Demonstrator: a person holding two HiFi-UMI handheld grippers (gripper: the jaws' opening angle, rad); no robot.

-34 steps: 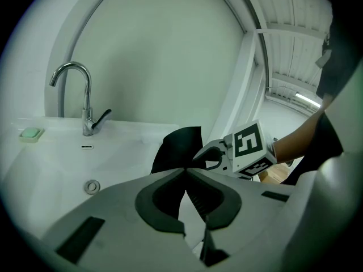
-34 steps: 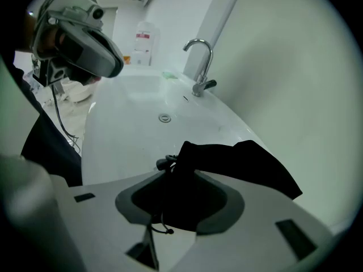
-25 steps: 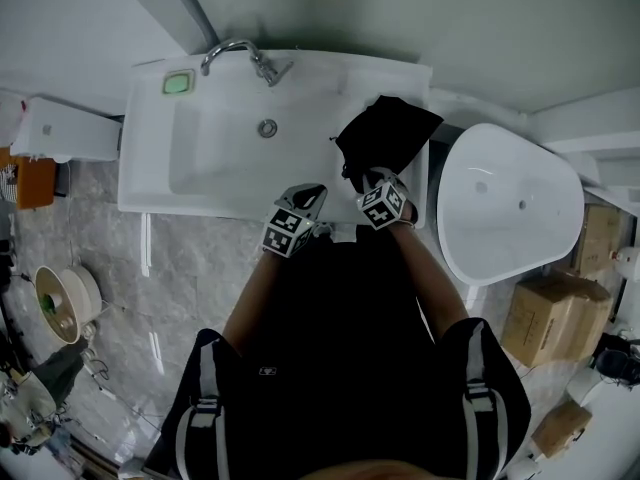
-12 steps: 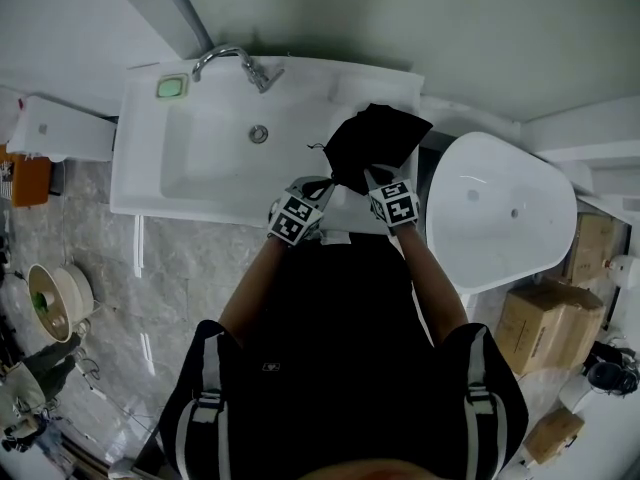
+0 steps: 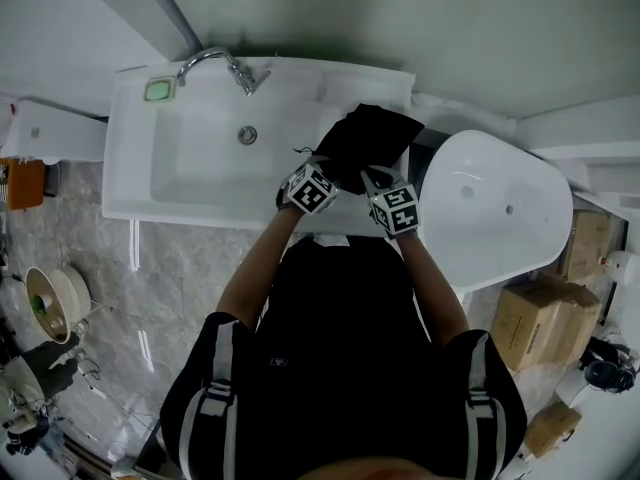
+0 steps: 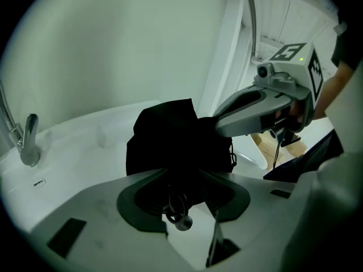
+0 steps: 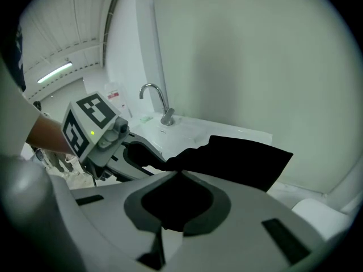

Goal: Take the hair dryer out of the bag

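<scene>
The white sink counter (image 5: 180, 183) carries the black bag (image 5: 375, 138) on its right ledge, just beside the white tub (image 5: 500, 208). My right gripper (image 5: 374, 182) is clenched on a fold at the bag's near edge and holds that edge up. My left gripper (image 5: 322, 171) was down at the counter's front edge a moment ago with its jaws together. It has now swung up to the bag's left side, and its jaws have just been opening. They stand released, with black cloth in the gap but nothing pinched as far as I can see. I take this as readying the mouth: one side is held and the other is about to be taken. The hair dryer shows in no view, so I judge it is still inside the bag.

The head view gives only the layout, since the marker cubes cover both sets of tips. The right gripper view shows the pinch itself. Only the left gripper view shows the drawstring (image 6: 177, 200) looping down between my jaws, with its small toggle (image 6: 183, 223) hanging at the end
</scene>
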